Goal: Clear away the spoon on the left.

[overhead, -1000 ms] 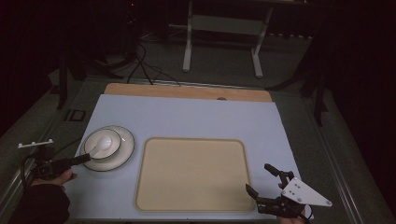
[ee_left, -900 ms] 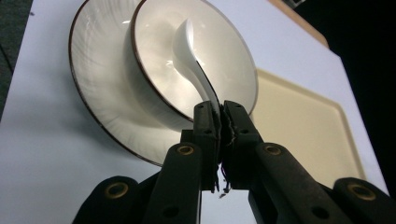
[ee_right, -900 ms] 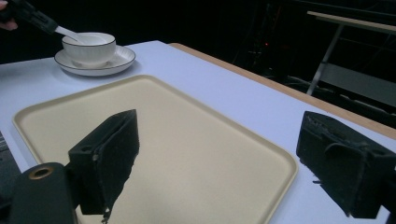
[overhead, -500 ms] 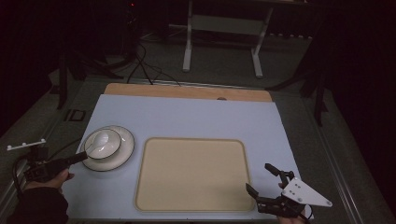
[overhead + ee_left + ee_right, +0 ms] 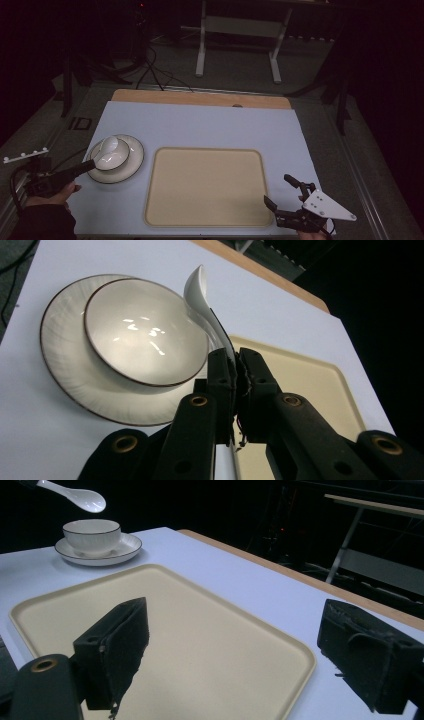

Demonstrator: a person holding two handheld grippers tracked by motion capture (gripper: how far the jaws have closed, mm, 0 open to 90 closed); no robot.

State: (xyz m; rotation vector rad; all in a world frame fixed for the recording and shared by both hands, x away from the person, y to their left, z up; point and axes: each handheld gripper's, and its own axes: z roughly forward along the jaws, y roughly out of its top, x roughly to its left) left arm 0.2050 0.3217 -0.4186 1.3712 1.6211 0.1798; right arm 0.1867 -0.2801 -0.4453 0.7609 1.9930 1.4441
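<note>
While the spoon hangs above the bowl, its long axis is the item that matters: handle low and clamped, scoop high and forward, pointing away from the left gripper toward the far rim of the bowl.

Spoon: white, ceramic-looking. Handle end pinched between the closed jaws of the left gripper; scoop clear of the bowl, seen hovering over it in the right gripper view. In the high view the scoop lies over the bowl's far left part.

Bowl: white, dark rim line, looks empty, standing on a plate. Both sit at the left of the table, just beside the tray.

Left gripper: comes in from the near left edge, jaws aimed forward and rightward at the bowl. Nearer arm by far; it already carries the spoon.

Tray: beige, rounded corners, bare, centre of the table, between the two grippers.

Right gripper: at the near right corner of the tray, jaws wide apart and holding nothing, well apart from bowl and spoon.

Judgement: any next placing of the spoon, whether in the bowl or on the tray, falls to the left hand; tray lies to its right, bowl directly below the scoop.
</note>
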